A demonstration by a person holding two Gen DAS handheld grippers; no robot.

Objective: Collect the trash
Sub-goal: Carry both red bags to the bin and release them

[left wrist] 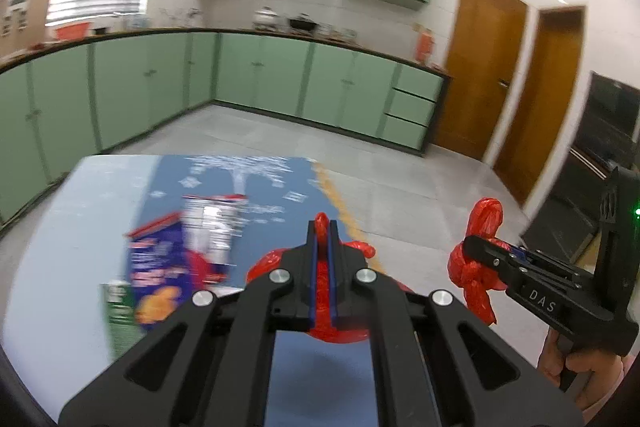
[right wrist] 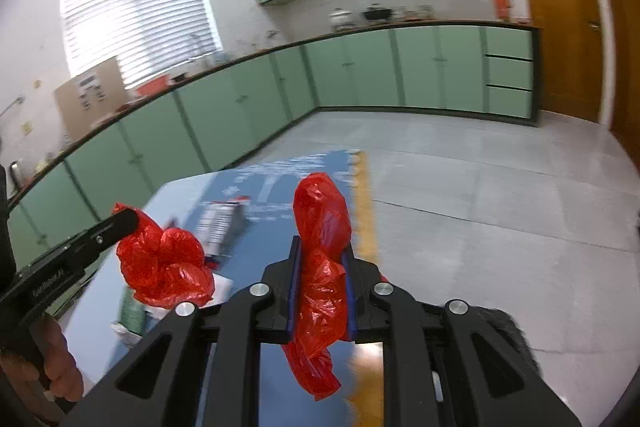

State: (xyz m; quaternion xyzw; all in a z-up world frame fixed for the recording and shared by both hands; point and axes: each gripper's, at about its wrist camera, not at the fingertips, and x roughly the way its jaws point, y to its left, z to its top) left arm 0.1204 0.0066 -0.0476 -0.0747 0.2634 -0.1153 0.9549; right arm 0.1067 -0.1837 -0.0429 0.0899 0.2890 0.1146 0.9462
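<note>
Both hand-held grippers hold red plastic above the counter.

Left hand-held gripper [left wrist: 323, 227] is closed tight on a thin strip of the red trash bag [right wrist: 168, 263]; right hand-held gripper [right wrist: 320, 247] is narrow, clamped on another bunched part of it. I judge the bag is being handled for collecting; next, the snack packets [left wrist: 160, 279] on the blue counter [left wrist: 72, 227] must go inside.
</note>
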